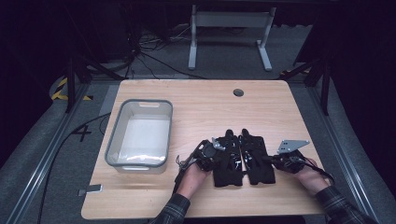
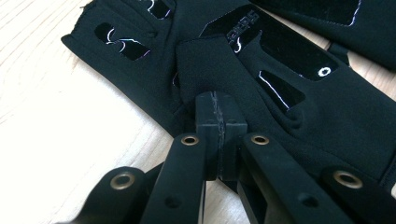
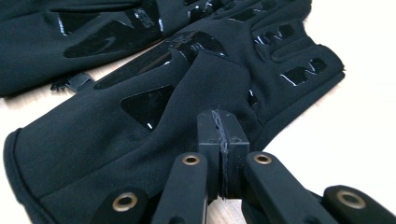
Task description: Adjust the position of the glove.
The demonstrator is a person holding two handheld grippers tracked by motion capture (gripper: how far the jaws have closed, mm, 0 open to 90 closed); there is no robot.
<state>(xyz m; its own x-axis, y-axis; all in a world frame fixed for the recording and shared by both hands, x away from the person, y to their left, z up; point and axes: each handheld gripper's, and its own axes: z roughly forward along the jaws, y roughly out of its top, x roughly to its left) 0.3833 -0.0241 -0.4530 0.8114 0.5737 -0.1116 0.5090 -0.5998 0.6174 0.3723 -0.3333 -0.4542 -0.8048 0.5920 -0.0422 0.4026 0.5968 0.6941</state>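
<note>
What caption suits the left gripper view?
Left gripper, jaws shut, at a black glove on the wooden table.

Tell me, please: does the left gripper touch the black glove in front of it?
Touching. In the left gripper view, the shut tips of the left gripper press against the thumb fold of the left glove, with no gap between them.

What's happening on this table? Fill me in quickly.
A person holds a gripper in each hand over two black gloves lying side by side, palms up, on the wooden table. The left gripper is shut, its tips at the left glove. The right gripper is shut too, its tips at the right glove; whether either pinches fabric is unclear. A grey bin sits to the left.
</note>
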